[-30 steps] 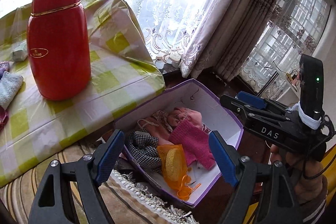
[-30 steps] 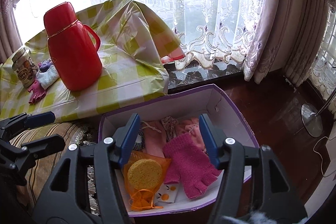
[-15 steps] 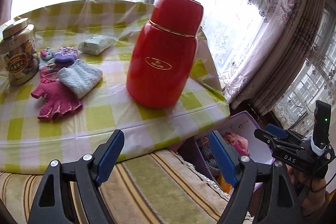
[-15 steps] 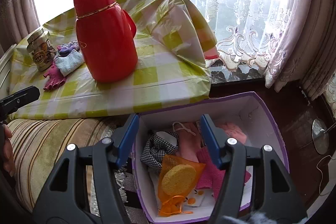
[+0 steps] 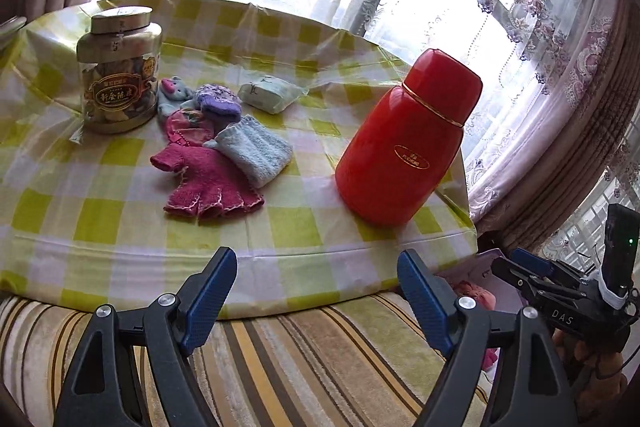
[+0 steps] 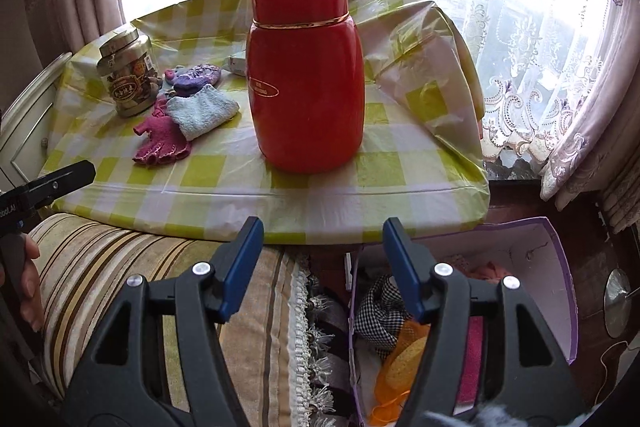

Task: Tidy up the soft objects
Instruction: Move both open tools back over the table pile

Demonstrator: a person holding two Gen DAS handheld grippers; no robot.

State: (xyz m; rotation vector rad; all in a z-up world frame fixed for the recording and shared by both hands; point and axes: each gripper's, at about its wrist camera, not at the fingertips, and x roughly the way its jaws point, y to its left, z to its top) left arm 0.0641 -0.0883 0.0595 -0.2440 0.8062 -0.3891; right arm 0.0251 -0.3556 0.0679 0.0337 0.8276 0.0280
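my left tongs (image 5: 316, 291) are spread wide with nothing between the pads, hanging over the striped cushion (image 5: 304, 359) just short of the near edge of the table (image 5: 80, 227) with its green check cloth. beyond that edge there is a broad bare band of cloth ahead of the tips, open room before anything is met. the soft things lie past it, ahead and left of the left tongs: a magenta knitted dress (image 5: 208, 183), a pale blue folded cloth (image 5: 256, 151) touching it, a purple knit piece (image 5: 218, 99) behind. a jar (image 5: 120, 71) stands just left of them, a red flask (image 5: 404, 143) ahead and right, well apart from the pile.

my right tongs (image 6: 322, 267) have just been opening and hold nothing; the flask sits straight ahead of them. below and right of their tips is the purple-rimmed box (image 6: 560, 267), with a checked cloth (image 6: 380, 311) and orange mesh sponge (image 6: 404, 363) inside.
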